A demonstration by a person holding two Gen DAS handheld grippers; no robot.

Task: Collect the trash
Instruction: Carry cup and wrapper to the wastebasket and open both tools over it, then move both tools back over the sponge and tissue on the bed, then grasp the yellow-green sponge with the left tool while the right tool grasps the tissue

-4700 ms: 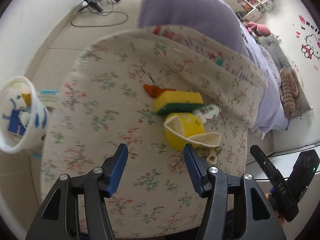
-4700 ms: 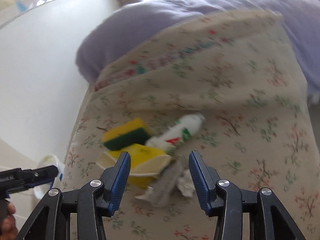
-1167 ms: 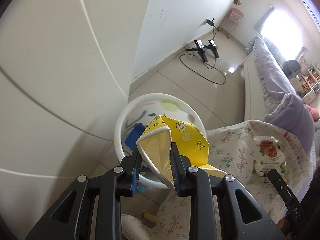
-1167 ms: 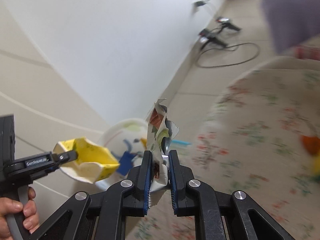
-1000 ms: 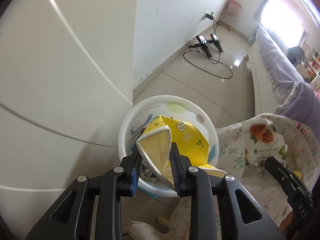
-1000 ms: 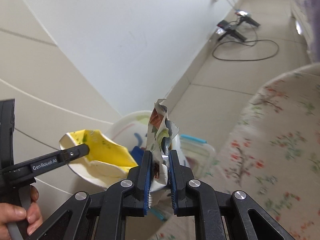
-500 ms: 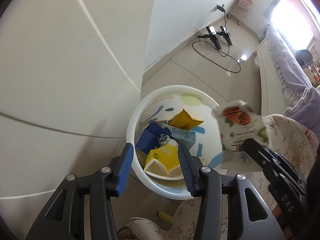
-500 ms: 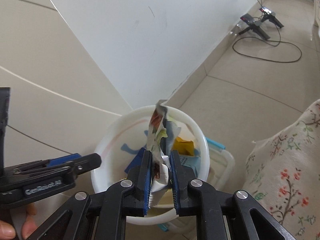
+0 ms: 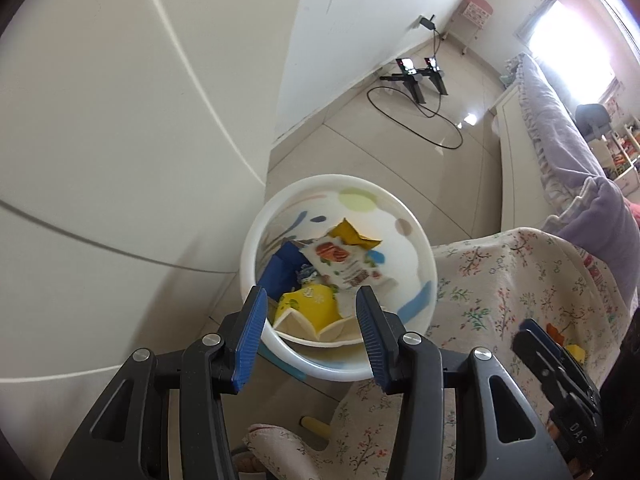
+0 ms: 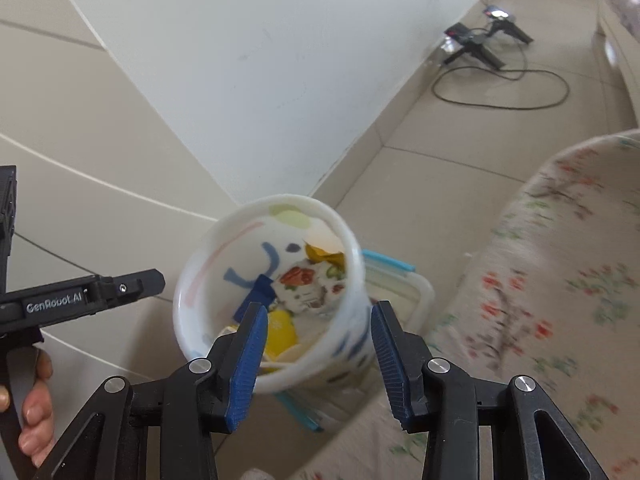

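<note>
My right gripper (image 10: pixel 318 354) and left gripper (image 9: pixel 308 338) are both hanging released and empty over the bin (image 9: pixel 404 212), its wrapper (image 9: pixel 344 264) inside at my 12 o'clock, remaining trash (image 9: pixel 558 330) lying at 3 o'clock, nearer my right.

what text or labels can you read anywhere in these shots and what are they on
"GenRobot.AI": white lettering on the side of the left tool, seen from the right wrist view.
"DAS": white letters on the body of the right tool, seen from the left wrist view.
Snack wrapper in the trash bin: it carries printed lines under a food picture, too small and blurred to read.
</note>
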